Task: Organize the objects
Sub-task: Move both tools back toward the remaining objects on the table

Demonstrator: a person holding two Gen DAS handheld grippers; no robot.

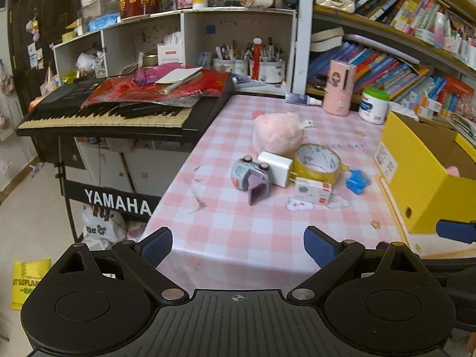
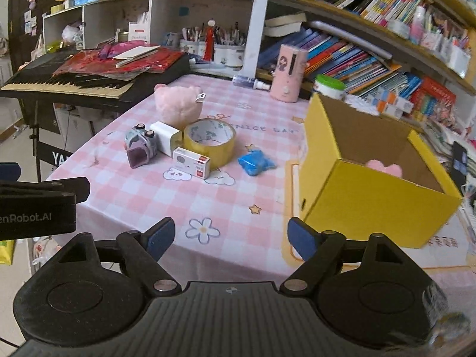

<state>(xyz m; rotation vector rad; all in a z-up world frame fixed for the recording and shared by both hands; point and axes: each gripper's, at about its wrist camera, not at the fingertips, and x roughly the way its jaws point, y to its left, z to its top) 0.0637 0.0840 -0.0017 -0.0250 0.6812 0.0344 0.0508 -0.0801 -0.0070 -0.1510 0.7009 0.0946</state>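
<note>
On the pink checked tablecloth [image 1: 238,232] lie a pink plush [image 1: 278,134], a white charger [image 1: 275,168], a yellow tape roll [image 1: 318,162], a grey-purple toy [image 1: 253,178], a small white box [image 1: 312,190] and a blue packet [image 1: 357,181]. They also show in the right wrist view: plush [image 2: 178,104], charger [image 2: 165,138], tape roll [image 2: 211,139], toy [image 2: 139,145], white box [image 2: 192,162], blue packet [image 2: 255,162]. A yellow open box [image 2: 366,184] holds something pink [image 2: 383,166]. My left gripper [image 1: 238,248] and right gripper [image 2: 229,238] are open and empty, near the table's front edge.
A Yamaha keyboard [image 1: 104,113] piled with red papers stands left of the table. Shelves with books [image 2: 357,56] and pen cups [image 1: 250,65] line the back. A pink dispenser [image 1: 339,87] and a white jar [image 1: 373,105] stand at the table's far edge.
</note>
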